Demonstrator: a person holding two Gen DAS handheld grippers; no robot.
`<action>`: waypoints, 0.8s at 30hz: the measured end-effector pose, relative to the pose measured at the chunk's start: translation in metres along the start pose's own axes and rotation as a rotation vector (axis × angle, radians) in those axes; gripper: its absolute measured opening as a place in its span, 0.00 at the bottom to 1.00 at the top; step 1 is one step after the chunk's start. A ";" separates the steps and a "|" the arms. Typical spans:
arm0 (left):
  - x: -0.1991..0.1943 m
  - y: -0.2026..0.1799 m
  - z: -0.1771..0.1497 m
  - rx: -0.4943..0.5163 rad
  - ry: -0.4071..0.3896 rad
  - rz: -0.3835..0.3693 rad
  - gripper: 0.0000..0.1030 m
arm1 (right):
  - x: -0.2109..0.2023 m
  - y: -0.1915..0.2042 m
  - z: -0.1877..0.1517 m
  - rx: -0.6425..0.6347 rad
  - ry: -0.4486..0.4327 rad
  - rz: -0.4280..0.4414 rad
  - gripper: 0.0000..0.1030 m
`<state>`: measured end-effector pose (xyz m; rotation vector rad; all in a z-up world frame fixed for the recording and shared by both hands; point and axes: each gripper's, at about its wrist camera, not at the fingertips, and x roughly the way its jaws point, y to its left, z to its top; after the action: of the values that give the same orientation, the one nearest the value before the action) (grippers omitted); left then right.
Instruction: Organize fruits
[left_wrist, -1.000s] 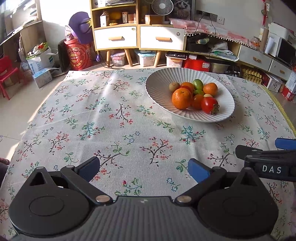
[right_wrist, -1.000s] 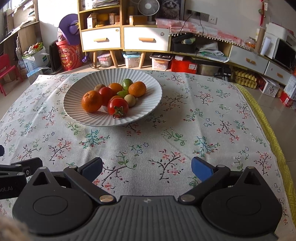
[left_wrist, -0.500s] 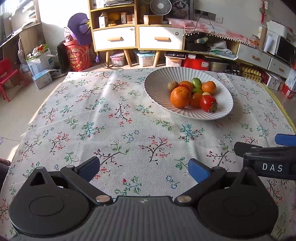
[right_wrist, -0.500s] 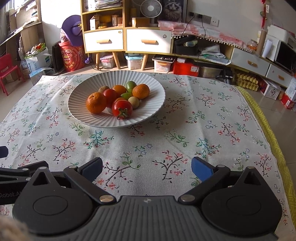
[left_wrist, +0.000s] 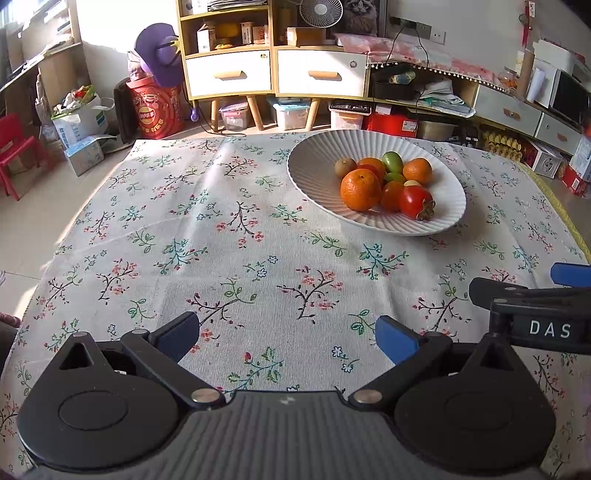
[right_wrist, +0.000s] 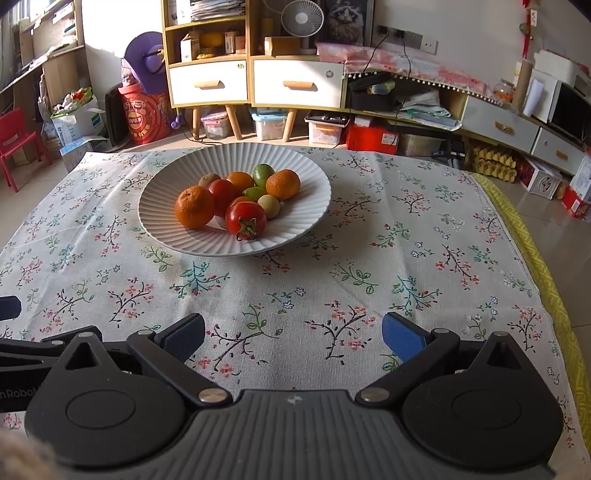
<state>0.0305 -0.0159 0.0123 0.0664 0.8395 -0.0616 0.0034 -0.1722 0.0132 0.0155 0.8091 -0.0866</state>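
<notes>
A white ribbed plate (left_wrist: 314, 170) (right_wrist: 303, 206) stands on the floral tablecloth and holds several fruits: a large orange (left_wrist: 360, 190) (right_wrist: 194, 206), a red tomato (left_wrist: 415, 202) (right_wrist: 245, 219), smaller oranges, green limes and a kiwi (left_wrist: 345, 167). My left gripper (left_wrist: 288, 332) is open and empty, low over the cloth, well short of the plate, which lies ahead to its right. My right gripper (right_wrist: 293, 332) is open and empty, with the plate ahead to its left. The right gripper's side shows at the right edge of the left wrist view (left_wrist: 535, 306).
The floral tablecloth (left_wrist: 221, 240) covers the table, with a yellow border along the right edge (right_wrist: 532, 251). Beyond the far edge stand drawer cabinets (right_wrist: 255, 81), storage boxes, a red barrel (left_wrist: 155, 107) and a red chair (right_wrist: 18, 144).
Both grippers have drawn back slightly and shifted left, so the plate sits a little more to the right in each view. Both stay open and empty.
</notes>
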 end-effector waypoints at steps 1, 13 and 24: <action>0.000 0.000 0.000 0.000 0.000 0.000 0.96 | 0.000 0.000 0.000 -0.001 0.000 0.001 0.99; 0.000 0.000 0.000 0.000 0.000 0.000 0.96 | -0.001 0.002 0.001 -0.002 0.003 0.001 0.99; -0.001 -0.002 0.001 0.006 -0.005 0.002 0.96 | -0.001 0.003 0.000 -0.008 0.002 0.002 0.99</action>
<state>0.0303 -0.0182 0.0134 0.0727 0.8346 -0.0628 0.0030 -0.1689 0.0143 0.0092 0.8111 -0.0817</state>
